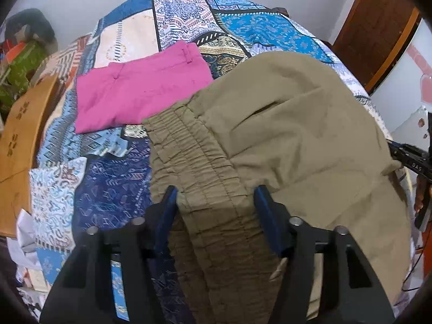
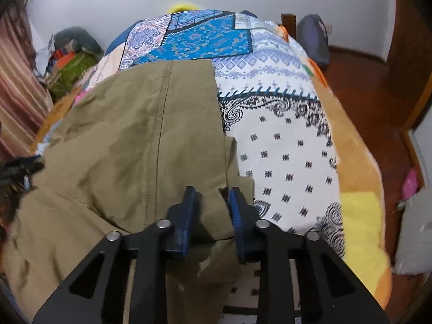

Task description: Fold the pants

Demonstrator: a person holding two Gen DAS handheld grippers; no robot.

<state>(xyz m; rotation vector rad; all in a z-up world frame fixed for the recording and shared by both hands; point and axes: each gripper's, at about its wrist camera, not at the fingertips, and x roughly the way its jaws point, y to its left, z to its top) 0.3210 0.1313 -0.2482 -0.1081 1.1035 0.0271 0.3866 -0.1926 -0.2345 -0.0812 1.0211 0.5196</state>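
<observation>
- Lying across the patchwork bedspread, the khaki pants fill the centre of both views.
- Left gripper straddles the elastic waistband, jaws spread, not pinching.
- Right gripper stands narrowly parted over the pants' edge; grip unclear.
- Folded pink garment lies upper left.

pants: khaki | folded garment: pink | bedspread: blue-white patchwork print | tool pads: blue

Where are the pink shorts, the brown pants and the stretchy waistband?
pink shorts [image 1: 140, 94]: left wrist view, middle of the folded cloth.
brown pants [image 2: 129, 140]: right wrist view, flat leg panel left of the seam.
stretchy waistband [image 1: 194, 162]: left wrist view, gathered stitched band.
</observation>
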